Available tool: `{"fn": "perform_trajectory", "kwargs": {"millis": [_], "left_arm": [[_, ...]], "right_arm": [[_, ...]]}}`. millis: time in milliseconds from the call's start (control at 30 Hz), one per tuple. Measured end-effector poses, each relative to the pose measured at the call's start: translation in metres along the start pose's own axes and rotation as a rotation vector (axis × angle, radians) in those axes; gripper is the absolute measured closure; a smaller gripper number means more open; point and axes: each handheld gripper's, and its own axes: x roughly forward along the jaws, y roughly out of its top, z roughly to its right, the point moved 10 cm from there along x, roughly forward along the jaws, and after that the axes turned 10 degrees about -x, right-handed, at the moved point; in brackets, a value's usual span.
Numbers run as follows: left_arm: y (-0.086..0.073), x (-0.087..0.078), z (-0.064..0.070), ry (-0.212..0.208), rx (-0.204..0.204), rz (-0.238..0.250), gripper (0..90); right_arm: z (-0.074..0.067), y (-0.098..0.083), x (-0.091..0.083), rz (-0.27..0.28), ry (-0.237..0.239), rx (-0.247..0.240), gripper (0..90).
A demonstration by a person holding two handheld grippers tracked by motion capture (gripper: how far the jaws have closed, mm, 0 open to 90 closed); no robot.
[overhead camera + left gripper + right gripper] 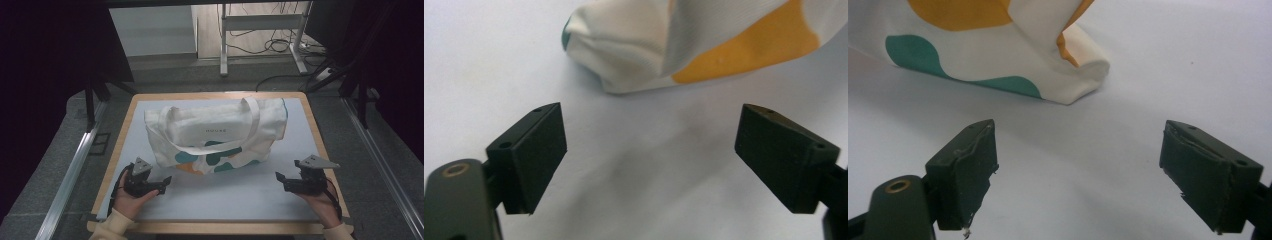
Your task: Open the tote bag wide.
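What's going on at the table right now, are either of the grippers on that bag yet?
Not yet. A person holds a gripper in each hand at the near edge of the table. A cream tote bag with teal and orange patches lies flat on the white mat. The left gripper sits near the bag's near-left corner and the right gripper off its near-right corner. Both are open, fingers wide apart above bare mat, touching nothing.
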Motion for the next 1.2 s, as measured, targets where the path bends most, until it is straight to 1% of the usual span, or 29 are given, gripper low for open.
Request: {"fn": "perform_trajectory", "kwargs": {"millis": [33, 133, 200, 300, 433, 467, 667, 733, 833, 933, 967, 1033, 1067, 1100, 1133, 1200], "left_arm": [[0.0, 0.0, 0.0, 0.0, 0.0, 0.0, 15.0], [0.001, 0.0, 0.001, -0.024, -0.015, 0.007, 16.9], [0.001, -0.002, 0.002, -0.03, -0.022, 0.008, 18.1], [0.0, -0.005, 0.001, -0.022, -0.025, 0.017, 18.4], [-0.003, -0.006, -0.002, -0.025, -0.038, 0.01, 18.3], [-0.003, -0.006, -0.003, -0.026, -0.044, 0.011, 18.7], [-0.002, -0.006, -0.004, -0.03, -0.043, 0.011, 19.9], [0.0, -0.007, -0.004, -0.031, -0.051, 0.016, 20.7], [0.0, -0.007, -0.004, -0.03, -0.049, 0.021, 21.2], [0.002, -0.008, -0.004, -0.033, -0.038, 0.031, 23.0], [0.002, -0.008, -0.004, -0.037, -0.028, 0.038, 23.4], [0.003, -0.008, -0.003, -0.04, -0.028, 0.043, 23.4], [0.005, -0.009, -0.002, -0.055, -0.041, 0.043, 23.6], [0.005, -0.009, -0.002, -0.055, -0.041, 0.043, 24.6], [0.006, -0.01, -0.001, -0.065, -0.047, 0.04, 25.3], [0.011, -0.016, 0.002, -0.08, -0.06, 0.051, 26.3]], "right_arm": [[-0.001, -0.001, 0.001, -0.001, 0.004, 0.002, 16.0], [0.0, -0.004, 0.004, -0.005, 0.005, -0.002, 18.9], [0.001, -0.006, 0.004, -0.004, 0.002, -0.003, 20.2], [-0.002, -0.008, 0.003, 0.001, 0.015, -0.002, 21.2], [-0.003, -0.01, 0.004, 0.001, 0.016, -0.002, 22.2], [-0.003, -0.012, 0.006, -0.007, 0.011, 0.003, 23.1], [0.001, -0.014, 0.008, -0.015, 0.002, 0.019, 24.5], [0.001, -0.015, 0.008, -0.017, 0.004, 0.027, 25.0], [0.0, -0.016, 0.008, -0.018, 0.008, 0.03, 25.3], [0.0, -0.013, 0.005, -0.008, 0.008, 0.032, 25.7], [-0.001, -0.01, 0.004, 0.005, 0.011, 0.039, 25.7], [-0.001, -0.008, 0.003, 0.011, 0.01, 0.044, 25.9], [-0.001, -0.003, 0.002, 0.021, 0.011, 0.043, 27.1], [-0.001, -0.003, 0.002, 0.021, 0.011, 0.043, 27.1], [-0.001, 0.001, 0.001, 0.031, 0.013, 0.042, 27.5], [-0.001, 0.004, 0.0, 0.036, 0.014, 0.032, 27.9]]}}
